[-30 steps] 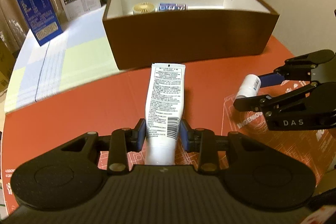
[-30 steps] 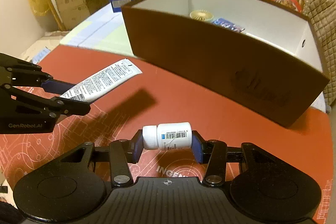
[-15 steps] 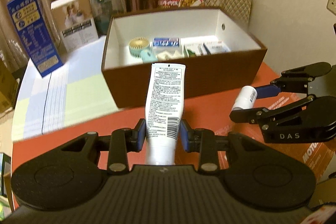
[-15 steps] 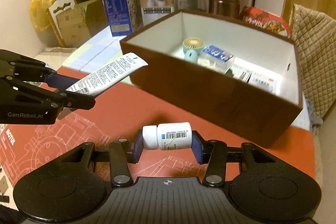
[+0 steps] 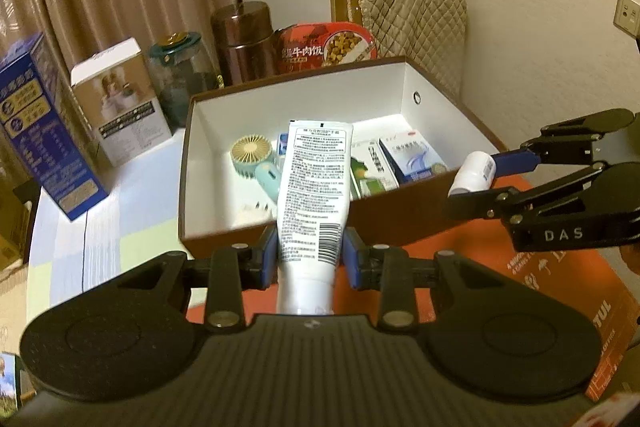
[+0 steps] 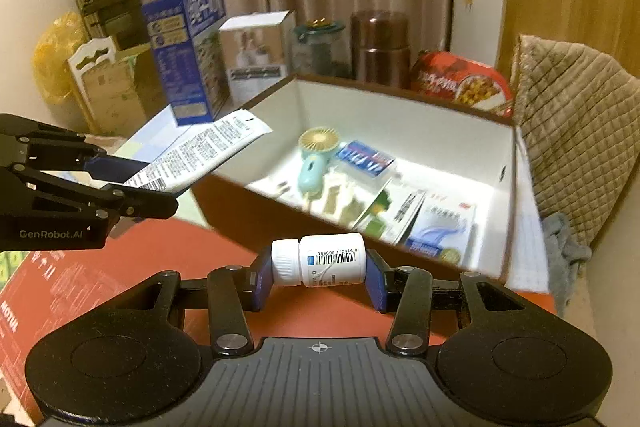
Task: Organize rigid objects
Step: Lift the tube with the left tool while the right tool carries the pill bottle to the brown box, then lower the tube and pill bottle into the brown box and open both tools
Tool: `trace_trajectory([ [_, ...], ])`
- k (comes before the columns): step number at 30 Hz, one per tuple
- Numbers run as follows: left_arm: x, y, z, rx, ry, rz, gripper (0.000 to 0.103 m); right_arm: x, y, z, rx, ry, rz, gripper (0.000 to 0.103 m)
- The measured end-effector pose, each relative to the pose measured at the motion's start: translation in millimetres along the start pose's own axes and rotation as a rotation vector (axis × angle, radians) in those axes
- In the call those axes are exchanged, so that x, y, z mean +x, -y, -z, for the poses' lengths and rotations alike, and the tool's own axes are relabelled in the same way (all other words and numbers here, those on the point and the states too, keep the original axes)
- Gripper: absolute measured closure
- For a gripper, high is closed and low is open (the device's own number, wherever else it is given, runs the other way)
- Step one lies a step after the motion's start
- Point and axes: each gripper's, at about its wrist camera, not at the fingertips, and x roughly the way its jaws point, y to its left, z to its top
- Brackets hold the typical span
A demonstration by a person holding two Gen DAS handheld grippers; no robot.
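Observation:
My left gripper [image 5: 310,257] is shut on a white tube [image 5: 314,187] with black print, held above the near wall of a brown box [image 5: 404,223] with a white inside. In the right wrist view the same tube [image 6: 208,151] sticks out from the left gripper [image 6: 160,195] toward the box [image 6: 256,211]. My right gripper [image 6: 318,283] is shut on a small white pill bottle [image 6: 324,259] lying crosswise, cap to the left, just short of the box's near wall. The bottle [image 5: 472,173] also shows in the left wrist view, in the right gripper [image 5: 486,179].
Inside the box lie a small teal fan [image 5: 256,161], medicine cartons [image 5: 412,157] and a blue pack [image 6: 364,159]. Behind it stand a blue carton [image 5: 36,123], a white carton [image 5: 120,99], a glass jar [image 5: 180,75], a copper flask [image 5: 244,43] and a red food bowl [image 5: 328,47]. A quilted chair [image 6: 580,131] is right.
Both grippers have risen and come closer to the box with their loads. The inside of the box, mostly hidden a second ago, now shows its contents.

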Motion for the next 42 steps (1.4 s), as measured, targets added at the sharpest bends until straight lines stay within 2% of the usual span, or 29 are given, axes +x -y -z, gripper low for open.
trace_trajectory([
  [12, 53, 5, -61, 0.060, -0.005, 0.034, 0.074, 26, 48, -41, 0.067, 0.021, 0.037, 0.059],
  [17, 85, 6, -80, 0.051, -0.045, 0.060, 0.074, 44, 68, -51, 0.087, 0.008, 0.061, 0.059],
  [29, 151, 11, -102, 0.063, -0.138, 0.065, 0.073, 92, 105, -58, 0.117, -0.066, 0.104, 0.059],
  [42, 209, 12, -117, 0.063, -0.199, 0.077, 0.073, 128, 138, -69, 0.109, -0.108, 0.133, 0.059],
])
